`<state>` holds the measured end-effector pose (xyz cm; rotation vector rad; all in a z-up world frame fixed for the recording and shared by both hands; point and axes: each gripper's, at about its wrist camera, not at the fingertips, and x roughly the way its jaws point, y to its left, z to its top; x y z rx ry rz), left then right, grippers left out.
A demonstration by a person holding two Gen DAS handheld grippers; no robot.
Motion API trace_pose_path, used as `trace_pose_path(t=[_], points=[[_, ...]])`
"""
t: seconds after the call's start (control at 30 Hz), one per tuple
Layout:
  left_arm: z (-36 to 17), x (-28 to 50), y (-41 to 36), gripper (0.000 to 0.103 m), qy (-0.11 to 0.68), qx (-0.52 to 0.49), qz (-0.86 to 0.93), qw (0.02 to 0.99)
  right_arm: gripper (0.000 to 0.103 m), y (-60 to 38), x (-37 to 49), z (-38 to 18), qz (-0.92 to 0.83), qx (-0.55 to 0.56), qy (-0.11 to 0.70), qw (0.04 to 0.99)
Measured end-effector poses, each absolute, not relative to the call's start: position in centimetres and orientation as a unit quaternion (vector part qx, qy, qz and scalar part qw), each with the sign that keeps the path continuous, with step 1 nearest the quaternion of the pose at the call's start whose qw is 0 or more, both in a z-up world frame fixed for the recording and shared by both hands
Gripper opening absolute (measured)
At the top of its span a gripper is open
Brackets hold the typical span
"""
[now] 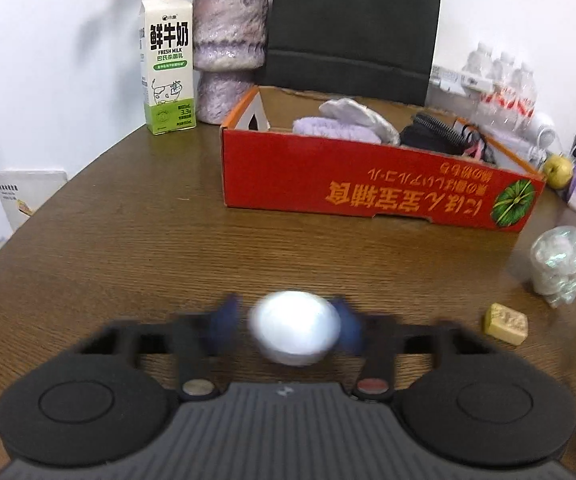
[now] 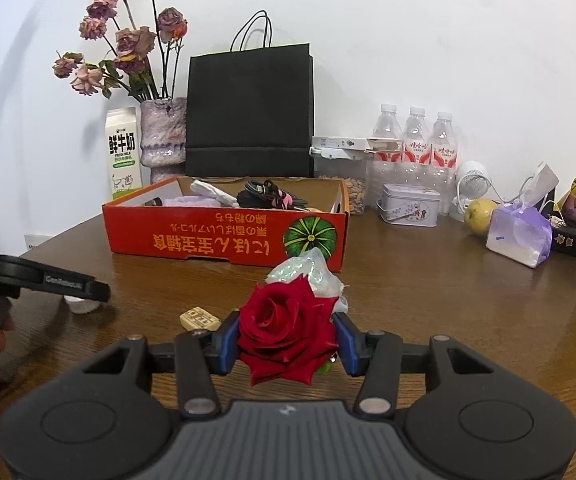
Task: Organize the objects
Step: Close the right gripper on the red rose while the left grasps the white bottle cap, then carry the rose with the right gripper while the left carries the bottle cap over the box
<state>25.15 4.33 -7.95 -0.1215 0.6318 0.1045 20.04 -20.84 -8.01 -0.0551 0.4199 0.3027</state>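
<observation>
My left gripper point(image 1: 294, 322) is shut on a small white round object point(image 1: 294, 326), blurred, just above the wooden table point(image 1: 127, 240). My right gripper point(image 2: 285, 340) is shut on a red rose point(image 2: 285, 330), held over the table in front of the red cardboard box point(image 2: 223, 236). The box point(image 1: 368, 184) holds cloths and black cables. In the right wrist view the left gripper point(image 2: 83, 286) shows at the left edge, with the white object point(image 2: 79, 304) under its finger.
A crumpled clear wrapper point(image 1: 562, 264) and a small tan block point(image 1: 506, 324) lie right of centre. A milk carton point(image 1: 167, 64), a vase point(image 1: 227, 52), a black bag point(image 2: 249, 112), water bottles point(image 2: 416, 148), a tin point(image 2: 408, 204), a pear point(image 2: 480, 210) and a purple bag point(image 2: 518, 236) line the back.
</observation>
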Motion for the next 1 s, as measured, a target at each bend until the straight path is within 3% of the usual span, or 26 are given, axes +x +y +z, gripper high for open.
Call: trace_pose_path(t=[0.57, 1.0], points=[[-5.7, 16.6, 2.0, 0.041, 0.21, -0.017, 0.05, 0.976, 0.047, -20.7, 19.5, -7.9, 0.152, -0.033, 0.192, 0.969], [-5.6, 15.1, 1.2, 0.041, 0.195, -0.015, 0.053, 0.979, 0.047, -20.3, 18.7, -7.6, 0.154, -0.048, 0.168, 0.973]])
